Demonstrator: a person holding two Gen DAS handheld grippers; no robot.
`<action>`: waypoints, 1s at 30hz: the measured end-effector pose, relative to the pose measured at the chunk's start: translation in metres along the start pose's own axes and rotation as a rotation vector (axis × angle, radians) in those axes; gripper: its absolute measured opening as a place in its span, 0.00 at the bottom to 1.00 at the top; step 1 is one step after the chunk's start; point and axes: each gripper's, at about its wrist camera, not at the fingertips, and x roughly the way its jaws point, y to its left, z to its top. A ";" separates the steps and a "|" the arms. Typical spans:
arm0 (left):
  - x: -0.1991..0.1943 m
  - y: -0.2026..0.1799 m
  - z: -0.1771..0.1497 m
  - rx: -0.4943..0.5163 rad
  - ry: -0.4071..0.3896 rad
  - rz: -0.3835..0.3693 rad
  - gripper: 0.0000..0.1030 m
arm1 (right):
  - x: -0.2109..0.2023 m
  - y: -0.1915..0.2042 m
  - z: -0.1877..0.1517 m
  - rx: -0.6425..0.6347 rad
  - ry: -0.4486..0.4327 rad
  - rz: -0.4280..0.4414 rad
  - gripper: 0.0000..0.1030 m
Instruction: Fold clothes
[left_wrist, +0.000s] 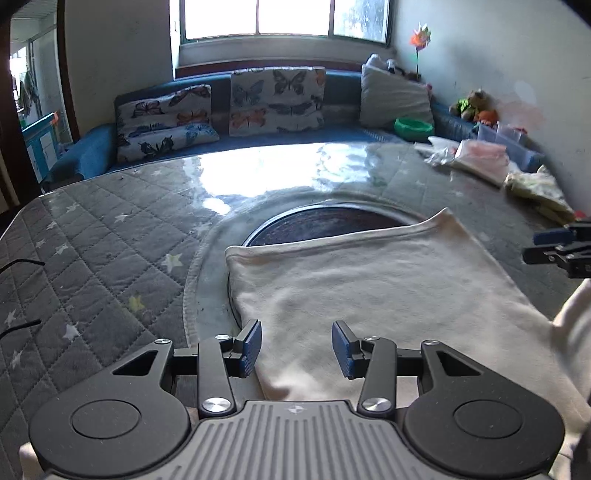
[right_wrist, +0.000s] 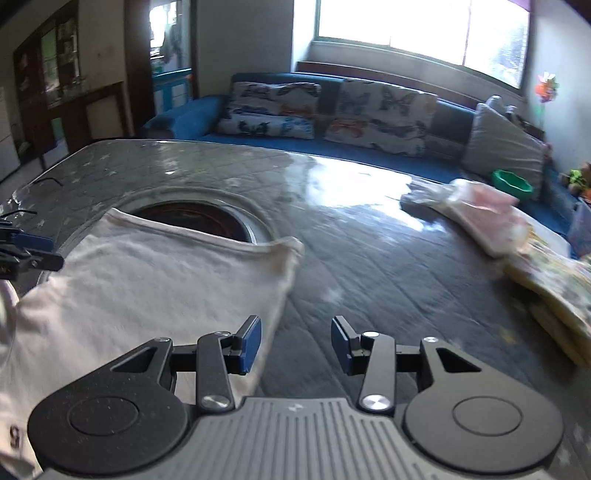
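Nearby, folded clothes (right_wrist: 491, 221) lie right of the white garment (right_wrist: 155, 280).

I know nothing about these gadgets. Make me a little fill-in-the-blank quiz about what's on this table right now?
1. The white garment partly covers a dark ____ opening in the table.
2. The left gripper has its jaws ____.
3. The cushions on the sofa are printed with ____.
4. The bowl near the grey pillow is ____ in colour.

Missing words: round; open; butterflies; green
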 end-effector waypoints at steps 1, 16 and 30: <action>0.005 0.000 0.002 0.004 0.009 0.002 0.44 | 0.008 0.003 0.004 -0.002 0.005 0.008 0.41; 0.069 0.017 0.035 -0.024 0.064 0.096 0.44 | 0.085 0.005 0.026 0.030 0.050 0.002 0.35; 0.080 0.010 0.047 0.000 0.013 0.117 0.23 | 0.091 0.009 0.034 -0.001 0.020 -0.122 0.13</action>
